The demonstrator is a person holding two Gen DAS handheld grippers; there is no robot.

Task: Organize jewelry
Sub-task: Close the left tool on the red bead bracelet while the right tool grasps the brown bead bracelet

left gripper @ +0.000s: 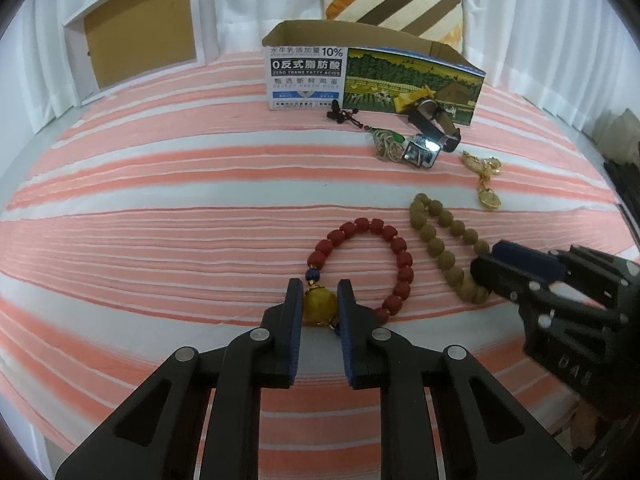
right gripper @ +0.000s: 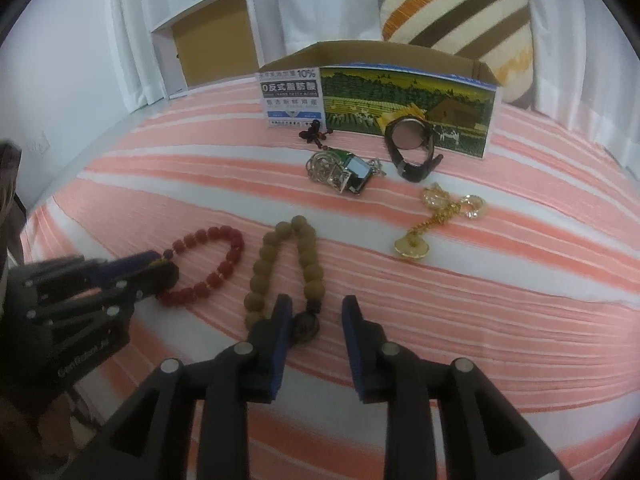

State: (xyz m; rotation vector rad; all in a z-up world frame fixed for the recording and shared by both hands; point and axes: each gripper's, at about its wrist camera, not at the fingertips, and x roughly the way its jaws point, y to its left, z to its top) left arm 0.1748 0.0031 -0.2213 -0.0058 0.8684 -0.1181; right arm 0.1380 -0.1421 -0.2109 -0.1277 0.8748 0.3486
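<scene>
Pads of the left tool [left gripper: 318,307] are clamping the red bracelet's [left gripper: 404,258] yellow bead [left gripper: 320,306]. The right tool [right gripper: 316,316], at three o'clock, is standing apart, its left pad touching the tan bracelet's [right gripper: 260,268] dark bead [right gripper: 306,326].

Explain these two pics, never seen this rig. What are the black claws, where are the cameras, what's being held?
There is no robot. A person holds a two-finger tool in each hand, and each tool carries a fisheye camera that looks forward along its fingers. One picture is from the left tool, the other from the right tool.

On the striped bedspread lie a red bead bracelet, a brown bead bracelet, a gold chain, a tangled silver chain and a watch. They sit in front of an open cardboard box.

The left tool is closed on the red bracelet's yellow bead. The right tool is open, with the brown bracelet's dark bead between its fingers but not gripped.
</scene>
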